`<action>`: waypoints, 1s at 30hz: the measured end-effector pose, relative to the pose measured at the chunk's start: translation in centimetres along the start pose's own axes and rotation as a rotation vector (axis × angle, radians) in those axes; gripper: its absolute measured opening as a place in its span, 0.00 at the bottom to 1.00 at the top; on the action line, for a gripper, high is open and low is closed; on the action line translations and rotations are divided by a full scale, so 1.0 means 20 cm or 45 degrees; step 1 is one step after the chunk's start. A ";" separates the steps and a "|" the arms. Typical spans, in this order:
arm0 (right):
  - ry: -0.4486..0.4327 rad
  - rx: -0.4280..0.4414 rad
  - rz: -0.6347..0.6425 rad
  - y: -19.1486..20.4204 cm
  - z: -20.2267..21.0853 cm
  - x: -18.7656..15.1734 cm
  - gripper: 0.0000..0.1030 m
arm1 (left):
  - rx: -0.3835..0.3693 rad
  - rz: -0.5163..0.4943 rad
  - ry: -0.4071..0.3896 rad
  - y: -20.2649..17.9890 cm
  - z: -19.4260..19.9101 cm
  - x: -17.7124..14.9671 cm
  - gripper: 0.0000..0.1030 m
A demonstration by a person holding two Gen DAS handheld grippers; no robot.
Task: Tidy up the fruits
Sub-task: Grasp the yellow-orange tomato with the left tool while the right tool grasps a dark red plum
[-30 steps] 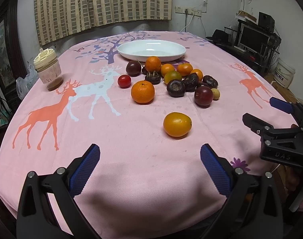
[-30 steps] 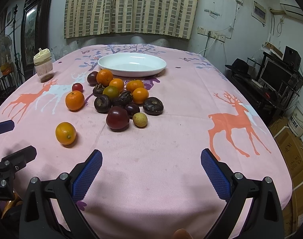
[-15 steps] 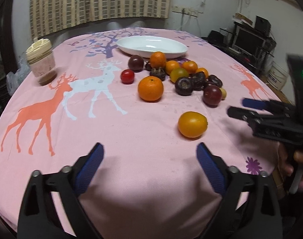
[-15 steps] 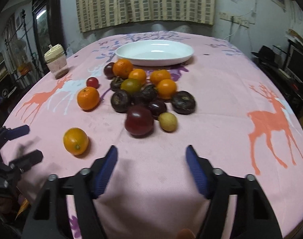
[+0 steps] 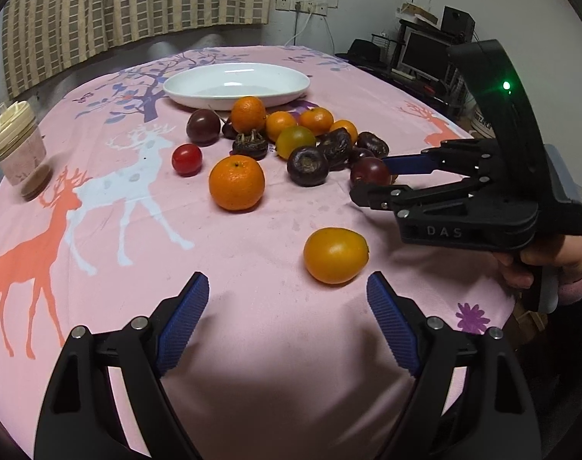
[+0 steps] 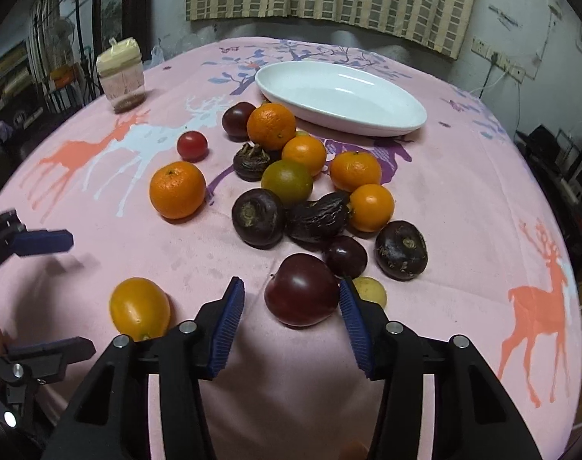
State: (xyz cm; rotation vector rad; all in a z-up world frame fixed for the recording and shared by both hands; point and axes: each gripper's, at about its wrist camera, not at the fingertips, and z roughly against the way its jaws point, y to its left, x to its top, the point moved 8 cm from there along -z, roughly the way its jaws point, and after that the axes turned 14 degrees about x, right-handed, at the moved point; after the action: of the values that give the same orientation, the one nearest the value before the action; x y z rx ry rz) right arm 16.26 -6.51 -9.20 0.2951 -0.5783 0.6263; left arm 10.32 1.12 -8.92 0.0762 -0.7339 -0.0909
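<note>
1. The right gripper [image 6: 291, 306] was seen with its jaws just closing around the dark red plum [image 6: 301, 289]; a gap remained at the left pad, so no grip was made.
2. The left gripper [image 5: 287, 306] was held open and empty, just short of the yellow-orange fruit [image 5: 335, 255].
3. The remaining fruit was clustered farther back on the pink tablecloth [image 6: 463, 199].
4. The white dish [image 6: 344, 96] lay empty beyond the pile.

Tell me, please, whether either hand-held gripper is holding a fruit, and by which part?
Neither: the right hand-held gripper straddles the dark plum, closing, without a visible grip.
</note>
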 end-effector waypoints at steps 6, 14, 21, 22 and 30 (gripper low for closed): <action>0.041 -0.023 0.021 -0.05 -0.04 0.01 0.38 | -0.046 -0.037 0.036 -0.04 -0.07 0.04 0.80; -0.014 0.156 -0.064 -0.07 0.04 0.03 0.38 | -0.158 -0.098 0.107 -0.16 -0.15 0.08 0.62; -0.030 0.192 -0.071 -0.09 0.03 0.07 0.38 | -0.191 -0.144 0.155 -0.22 -0.19 0.09 0.53; -0.033 0.194 -0.073 -0.10 0.03 0.08 0.38 | -0.192 -0.147 0.153 -0.22 -0.19 0.09 0.44; -0.045 0.276 -0.101 -0.14 0.04 0.13 0.38 | -0.249 -0.155 0.185 -0.19 -0.17 0.12 0.40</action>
State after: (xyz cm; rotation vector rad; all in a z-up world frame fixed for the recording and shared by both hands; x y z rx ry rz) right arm 19.52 -7.84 -7.22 0.5310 -0.5303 0.6089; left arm 14.27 -2.77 -10.21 -0.0586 -0.5718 -0.2698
